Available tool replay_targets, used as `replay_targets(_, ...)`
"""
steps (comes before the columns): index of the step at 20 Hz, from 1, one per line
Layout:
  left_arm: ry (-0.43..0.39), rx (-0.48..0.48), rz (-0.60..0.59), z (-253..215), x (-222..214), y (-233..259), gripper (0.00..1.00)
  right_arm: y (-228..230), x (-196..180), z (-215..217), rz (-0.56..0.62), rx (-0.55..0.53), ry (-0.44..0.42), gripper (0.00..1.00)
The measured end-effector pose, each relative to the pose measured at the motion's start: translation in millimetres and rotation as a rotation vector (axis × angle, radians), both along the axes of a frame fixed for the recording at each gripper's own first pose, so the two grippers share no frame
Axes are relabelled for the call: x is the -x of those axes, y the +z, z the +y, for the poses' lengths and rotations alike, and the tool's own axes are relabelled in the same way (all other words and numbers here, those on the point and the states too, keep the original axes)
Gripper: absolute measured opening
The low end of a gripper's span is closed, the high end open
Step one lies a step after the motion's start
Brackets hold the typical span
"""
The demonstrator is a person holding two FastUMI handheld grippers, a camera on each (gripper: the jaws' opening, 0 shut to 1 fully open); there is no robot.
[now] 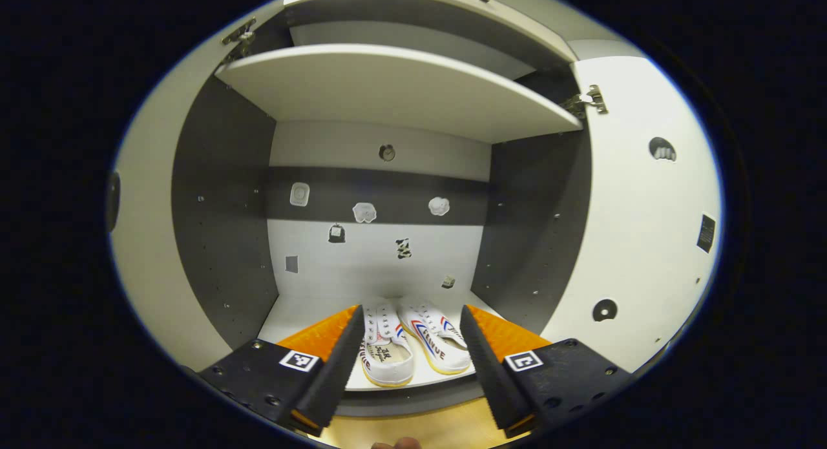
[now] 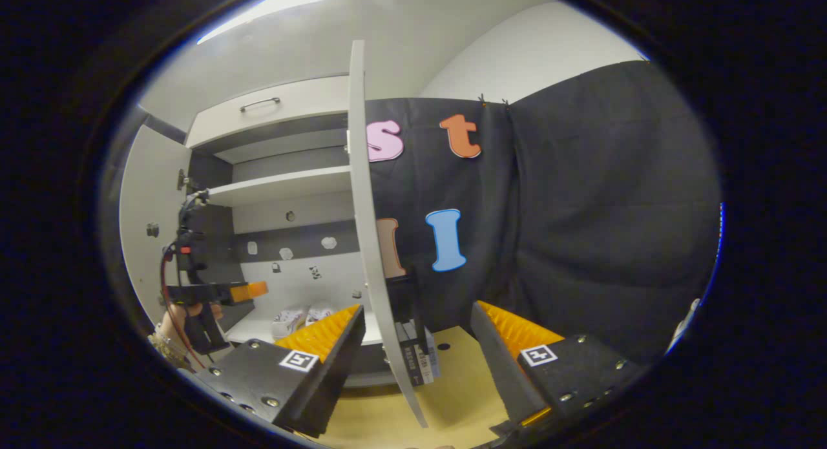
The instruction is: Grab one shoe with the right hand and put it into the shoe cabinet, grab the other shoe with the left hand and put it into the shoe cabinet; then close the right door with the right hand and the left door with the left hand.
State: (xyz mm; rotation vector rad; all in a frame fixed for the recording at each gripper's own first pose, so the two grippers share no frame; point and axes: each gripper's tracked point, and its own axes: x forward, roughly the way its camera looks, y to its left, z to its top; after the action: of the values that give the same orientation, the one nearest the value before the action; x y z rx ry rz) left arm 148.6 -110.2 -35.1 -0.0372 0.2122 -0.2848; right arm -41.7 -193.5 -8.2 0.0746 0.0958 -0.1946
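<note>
Two white shoes with red and blue stripes [image 1: 386,349] [image 1: 436,336] lie side by side on the bottom board of the shoe cabinet [image 1: 303,307]. My left gripper [image 1: 412,320] stands open just in front of them, touching nothing. The left door [image 1: 142,242] and right door [image 1: 646,229] stand open. In the right gripper view the right door [image 2: 369,242] is edge-on and its lower edge runs between the fingers of my open right gripper [image 2: 417,333], which do not press on it. There, the left gripper [image 2: 255,290] is held by a hand [image 2: 177,316] before the shoes [image 2: 300,318].
A shelf [image 1: 400,87] spans the cabinet above the shoes, and small stickers dot the back wall [image 1: 365,211]. A drawer with a handle [image 2: 260,103] tops the cabinet. Dark flat things [image 2: 417,352] stand on the wooden floor [image 2: 452,384] behind the right door.
</note>
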Motion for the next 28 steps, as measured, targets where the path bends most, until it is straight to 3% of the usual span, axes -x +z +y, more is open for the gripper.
replay_targets(1, -0.007, 0.003, -0.006, -1, 10, 5, 0.96, -2, 0, -8, 0.003, 0.000, -0.009, 0.98)
replay_targets(5, -0.012, 0.012, -0.028, -2, 43, 23, 0.96, -10, -4, -29, 0.012, 0.006, -0.030, 0.98)
replay_targets(6, -0.009, 0.011, -0.033, 1, 51, 27, 0.92, -14, -6, -31, 0.021, 0.011, -0.029, 0.98)
replay_targets(7, -0.007, 0.011, -0.033, 2, 58, 31, 0.96, -17, -9, -32, 0.033, 0.011, -0.024, 0.98)
replay_targets(8, -0.009, 0.010, -0.032, 2, 65, 33, 0.92, -20, -11, -32, 0.041, 0.008, -0.014, 0.98)
replay_targets(9, -0.009, 0.006, -0.033, 3, 72, 35, 0.96, -23, -16, -31, 0.047, 0.007, -0.005, 0.98)
replay_targets(17, 0.002, -0.008, -0.049, 18, 107, 51, 0.96, -37, -27, -23, 0.090, 0.023, 0.078, 0.98)
replay_targets(19, -0.004, -0.009, -0.067, 16, 110, 58, 0.92, -36, -27, -18, 0.090, 0.040, 0.102, 0.98)
replay_targets(22, -0.028, 0.005, -0.087, 10, 114, 71, 0.96, -37, -31, -1, 0.098, 0.024, 0.145, 0.98)
replay_targets(24, -0.045, 0.010, -0.101, 6, 117, 79, 0.99, -40, -32, 16, 0.104, 0.001, 0.192, 0.98)
replay_targets(28, -0.050, -0.003, -0.118, 10, 117, 83, 0.96, -47, -41, 62, 0.117, -0.040, 0.302, 0.98)
